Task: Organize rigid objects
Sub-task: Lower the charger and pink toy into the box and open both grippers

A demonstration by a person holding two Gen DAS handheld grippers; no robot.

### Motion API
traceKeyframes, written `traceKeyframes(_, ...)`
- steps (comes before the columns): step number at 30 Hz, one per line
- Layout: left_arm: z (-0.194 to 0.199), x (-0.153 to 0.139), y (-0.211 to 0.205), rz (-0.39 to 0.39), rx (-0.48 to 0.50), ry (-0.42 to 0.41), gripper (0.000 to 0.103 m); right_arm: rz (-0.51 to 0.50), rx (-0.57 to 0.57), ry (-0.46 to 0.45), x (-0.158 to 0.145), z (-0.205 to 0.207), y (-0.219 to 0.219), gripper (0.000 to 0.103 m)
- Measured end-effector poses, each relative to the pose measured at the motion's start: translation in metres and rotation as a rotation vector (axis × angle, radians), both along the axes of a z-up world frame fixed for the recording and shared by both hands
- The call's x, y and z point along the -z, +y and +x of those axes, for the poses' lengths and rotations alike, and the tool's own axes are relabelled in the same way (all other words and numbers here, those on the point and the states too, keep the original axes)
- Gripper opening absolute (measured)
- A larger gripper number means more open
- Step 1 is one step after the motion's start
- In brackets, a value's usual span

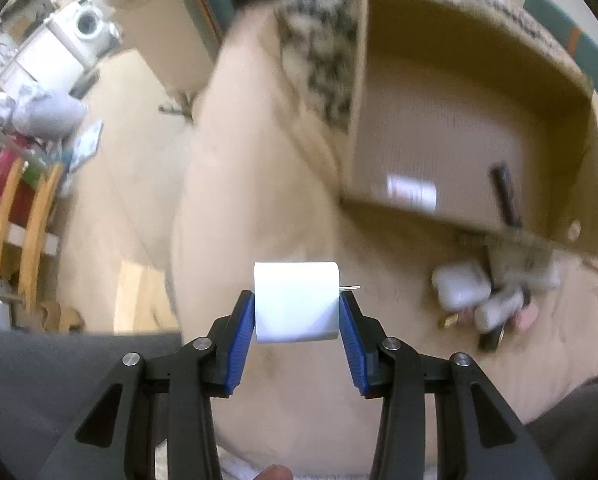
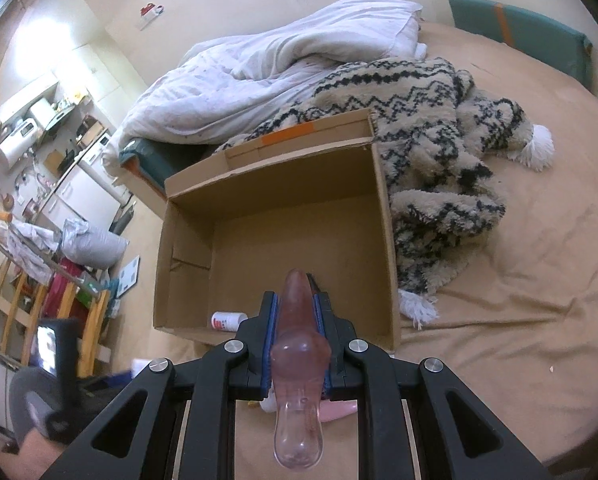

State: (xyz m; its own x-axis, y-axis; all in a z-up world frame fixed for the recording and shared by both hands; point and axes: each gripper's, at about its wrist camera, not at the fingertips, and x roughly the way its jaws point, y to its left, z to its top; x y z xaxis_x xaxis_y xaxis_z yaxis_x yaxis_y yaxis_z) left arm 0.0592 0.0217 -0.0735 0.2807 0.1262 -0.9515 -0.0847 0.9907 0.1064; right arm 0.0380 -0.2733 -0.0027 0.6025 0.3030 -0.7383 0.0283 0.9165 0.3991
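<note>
The left gripper (image 1: 297,312) is clamped on a white cylinder (image 1: 297,304) with a thin metal pin at one end, held off the bed just short of the cardboard box (image 1: 451,136). The right gripper (image 2: 297,312) pinches a pink translucent glass piece (image 2: 299,364) over the box's near wall.

To do this well, carry each item clear over the near wall before lowering, and let go low inside the box (the glass looks fragile). Aim away from the small white bottle (image 2: 229,320) and the dark stick-like thing (image 1: 507,196) already inside.

The left view is blurred, so the pale items (image 1: 483,296) on the bed beside the box cannot be identified. The glass piece hides the box floor behind it.
</note>
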Motion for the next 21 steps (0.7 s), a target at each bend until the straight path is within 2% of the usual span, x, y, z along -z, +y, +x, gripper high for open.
traceKeyframes(2, 0.011, -0.023, 0.007, 0.004, 0.016, -0.064, 0.038, 0.014, -0.003, 0.011, 0.001, 0.010, 0.000, 0.019)
traceKeyframes(6, 0.030, -0.065, -0.017, 0.004, 0.072, -0.160, 0.038, -0.024, -0.025, 0.007, 0.002, 0.029, 0.007, 0.019)
traceKeyframes(11, 0.060, -0.095, -0.052, 0.017, 0.149, -0.269, 0.038, -0.065, -0.045, 0.013, 0.009, 0.057, 0.013, 0.019)
traceKeyframes(16, 0.094, -0.086, -0.084, 0.008, 0.195, -0.273, 0.038, -0.082, -0.048, 0.036, 0.021, 0.084, 0.016, 0.019)
traceKeyframes(21, 0.111, -0.049, -0.104, 0.014, 0.244, -0.251, 0.038, -0.096, -0.061, 0.100, 0.043, 0.104, 0.023, 0.019)
